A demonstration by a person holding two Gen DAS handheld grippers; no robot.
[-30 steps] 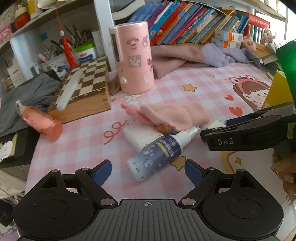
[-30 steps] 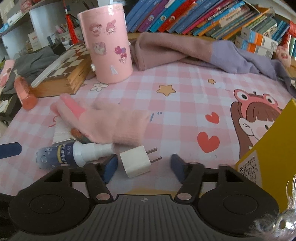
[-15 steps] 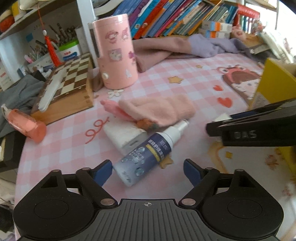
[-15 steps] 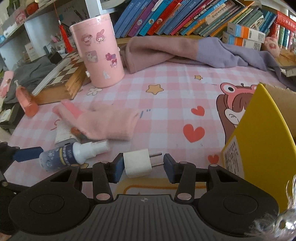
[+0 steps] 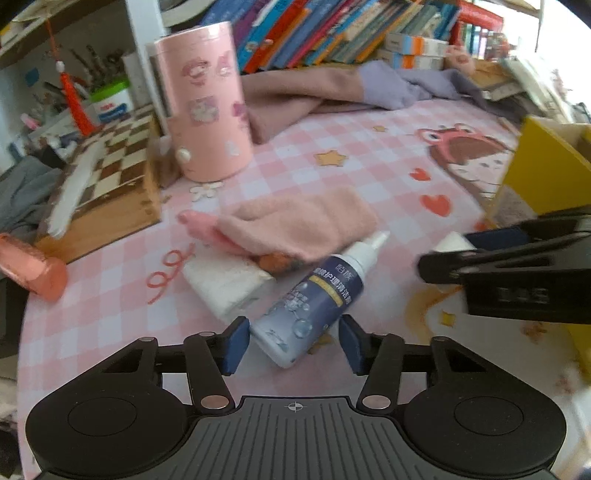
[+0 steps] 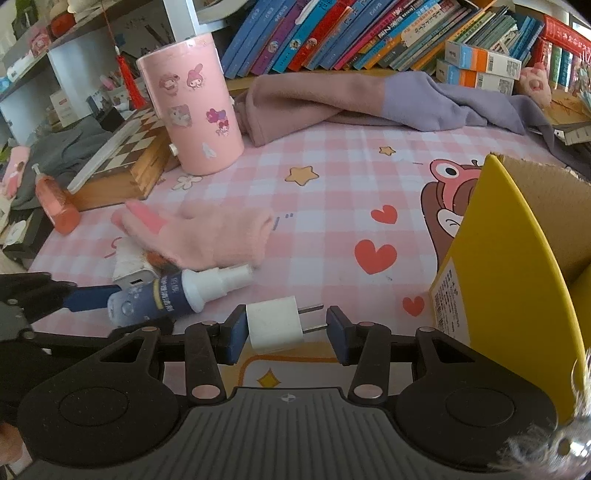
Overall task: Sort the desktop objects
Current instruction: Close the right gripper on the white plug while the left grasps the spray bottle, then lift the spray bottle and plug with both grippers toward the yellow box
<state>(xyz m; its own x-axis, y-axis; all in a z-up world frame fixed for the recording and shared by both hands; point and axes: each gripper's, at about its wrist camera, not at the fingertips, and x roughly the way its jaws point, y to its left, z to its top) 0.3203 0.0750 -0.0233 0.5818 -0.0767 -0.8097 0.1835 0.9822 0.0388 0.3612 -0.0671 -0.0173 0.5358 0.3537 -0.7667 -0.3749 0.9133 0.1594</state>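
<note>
A dark blue spray bottle (image 5: 312,299) with a white nozzle lies on the pink checked desk between the fingers of my left gripper (image 5: 293,338), which stand close on both sides of its base. It also shows in the right wrist view (image 6: 177,291). My right gripper (image 6: 288,330) holds a white plug adapter (image 6: 275,325) between its fingers, prongs to the right. A pink glove (image 5: 291,221) lies over a white power bank (image 5: 229,284) behind the bottle. A yellow cardboard box (image 6: 517,258) stands to the right.
A pink sticker-covered cylinder (image 6: 192,107) and a wooden chessboard box (image 5: 107,192) stand at the back left. An orange pump bottle (image 5: 31,267) lies at the left edge. A pink and purple garment (image 6: 369,99) and a row of books (image 6: 369,33) line the back.
My left gripper has moved forward and narrowed around the spray bottle's base. My right gripper has closed on the white plug adapter and lifted it slightly.
</note>
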